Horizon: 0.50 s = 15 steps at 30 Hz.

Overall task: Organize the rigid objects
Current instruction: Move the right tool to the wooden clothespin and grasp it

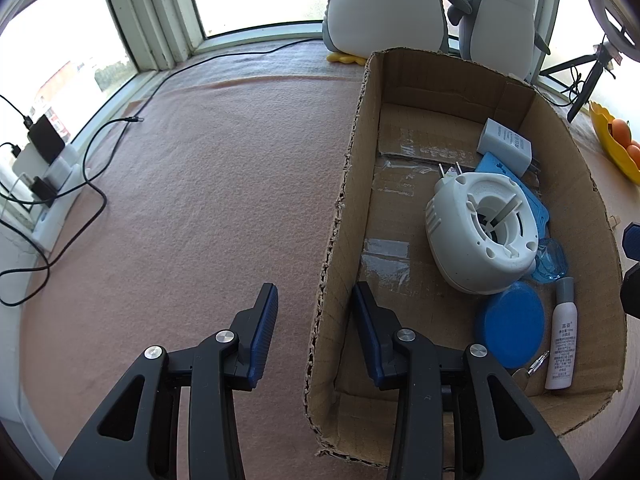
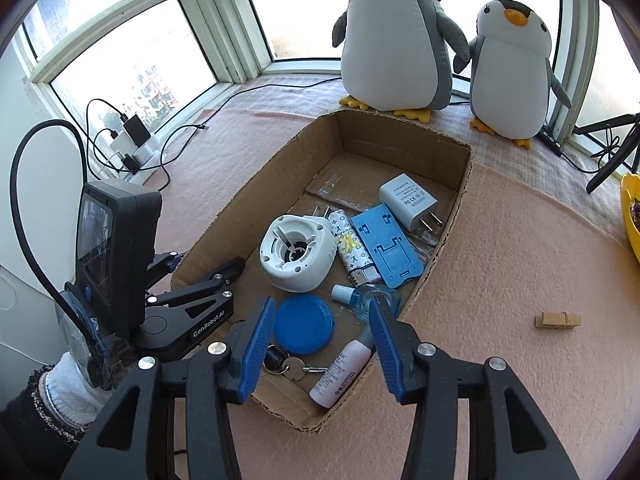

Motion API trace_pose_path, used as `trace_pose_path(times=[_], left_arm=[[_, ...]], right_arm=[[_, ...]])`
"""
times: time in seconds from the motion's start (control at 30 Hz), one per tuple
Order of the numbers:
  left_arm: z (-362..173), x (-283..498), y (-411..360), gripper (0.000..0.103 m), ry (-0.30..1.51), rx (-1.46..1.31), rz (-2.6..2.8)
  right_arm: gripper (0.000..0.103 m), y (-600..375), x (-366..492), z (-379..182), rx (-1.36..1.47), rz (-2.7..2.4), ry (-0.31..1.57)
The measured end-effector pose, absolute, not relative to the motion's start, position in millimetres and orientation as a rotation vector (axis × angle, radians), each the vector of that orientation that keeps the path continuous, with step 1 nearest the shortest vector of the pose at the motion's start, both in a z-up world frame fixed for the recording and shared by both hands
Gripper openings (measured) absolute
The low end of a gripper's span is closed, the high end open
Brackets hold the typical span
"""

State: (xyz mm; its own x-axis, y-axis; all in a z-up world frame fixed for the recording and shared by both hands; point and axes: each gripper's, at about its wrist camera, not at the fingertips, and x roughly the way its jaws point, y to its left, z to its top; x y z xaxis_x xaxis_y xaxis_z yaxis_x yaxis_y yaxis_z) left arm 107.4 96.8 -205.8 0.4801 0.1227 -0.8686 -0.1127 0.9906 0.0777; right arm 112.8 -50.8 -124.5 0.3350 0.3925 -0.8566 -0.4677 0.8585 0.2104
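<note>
I'm holding the right gripper [image 2: 322, 332] released over the near end of the cardboard box [image 2: 464, 184], its jaws standing apart with nothing between them. The white bottle [image 2: 340, 372] is lying below in the box's near right corner, beside the keys [image 2: 292, 368] and the blue lid [image 2: 304, 326]. The left gripper [image 1: 316, 336] is sitting astride the box's left wall, one jaw inside and one outside. I can see cloth between the outer pad and the cardboard, so I'm reading it as unclenched, not pinching. One wooden clothespin [image 2: 557, 320] is lying out on the pink cloth [image 2: 500, 380], well apart from the box's right wall, so I judge that it comes next. To do it well I'm planning to lift straight up first, so the pads don't snag the bottle or the torn rim. Then I'm swinging right and lining the jaws across the pin's narrow sides — keeping the left tongs where they are so the box isn't sliding.
</note>
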Motion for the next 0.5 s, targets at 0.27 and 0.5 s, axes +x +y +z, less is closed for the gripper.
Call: trace_pose_path(times=[0.27, 0.5], left_arm=[[-205.8, 106.6, 96.7, 0.038, 1.060, 0.012, 0.143], [-205.7, 106.7, 96.7, 0.038, 1.060, 0.012, 0.143]], right_arm=[[0.045, -93.8, 124.4, -125.3, 0.042, 0.472, 1.109], [0.045, -148.7, 142.2, -141.1, 0.164, 0.301, 1.161]])
